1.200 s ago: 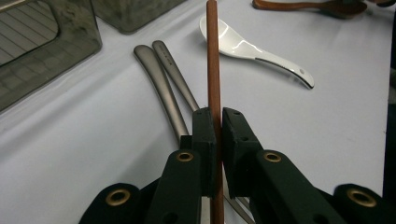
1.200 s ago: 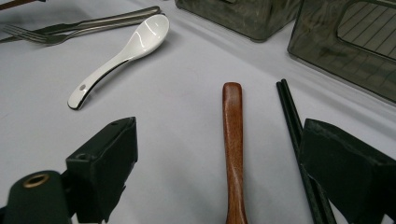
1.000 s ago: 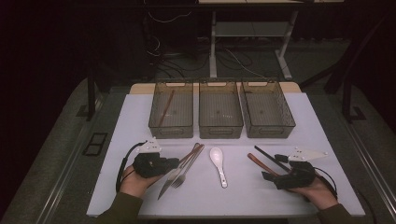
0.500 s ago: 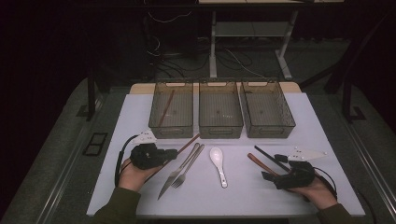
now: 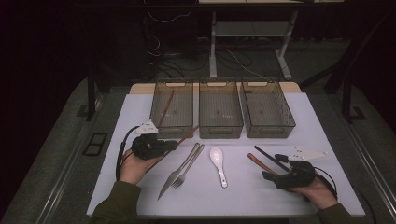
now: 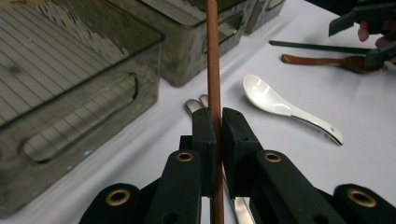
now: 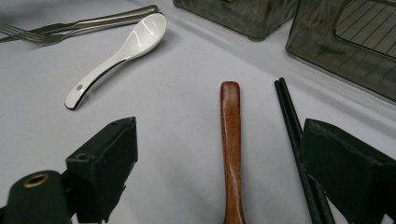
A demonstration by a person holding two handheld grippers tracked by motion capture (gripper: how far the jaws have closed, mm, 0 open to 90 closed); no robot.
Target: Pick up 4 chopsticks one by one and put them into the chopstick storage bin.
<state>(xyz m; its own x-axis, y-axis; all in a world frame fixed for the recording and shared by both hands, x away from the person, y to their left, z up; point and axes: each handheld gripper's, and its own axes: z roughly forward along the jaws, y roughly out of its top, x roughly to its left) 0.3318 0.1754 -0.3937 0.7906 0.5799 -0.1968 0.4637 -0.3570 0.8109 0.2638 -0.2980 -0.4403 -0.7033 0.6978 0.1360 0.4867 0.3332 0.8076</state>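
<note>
Three smoky plastic bins (image 5: 220,113) stand in a row across the far side of the worktop (image 5: 116,140), beyond both of my grippers, and I judge they are there so the cutlery can be sorted by kind: the bin ahead of my left hand already has one brown chopstick (image 5: 166,108) leaning in it. My left gripper (image 5: 172,143) is pressed together on the matching brown wooden chopstick (image 6: 214,70), which runs straight out past the tips toward that same bin's near wall; I pinch it partway along so the long front end can go in first. My right gripper (image 7: 219,158) rests low with its jaws spread wide and nothing between them, and the brown wooden spoon handle (image 7: 231,140) lies on the worktop in line with the gap, so I judge that piece is meant for this hand. Just beside that handle, toward the right jaw, lies a pair of black chopsticks (image 7: 292,130). Between my two grippers lie a knife (image 5: 180,169) and fork (image 5: 187,168), side by side and touching, and a white ceramic spoon (image 5: 218,164) with its bowl pointing toward the bins, all untouched.
</note>
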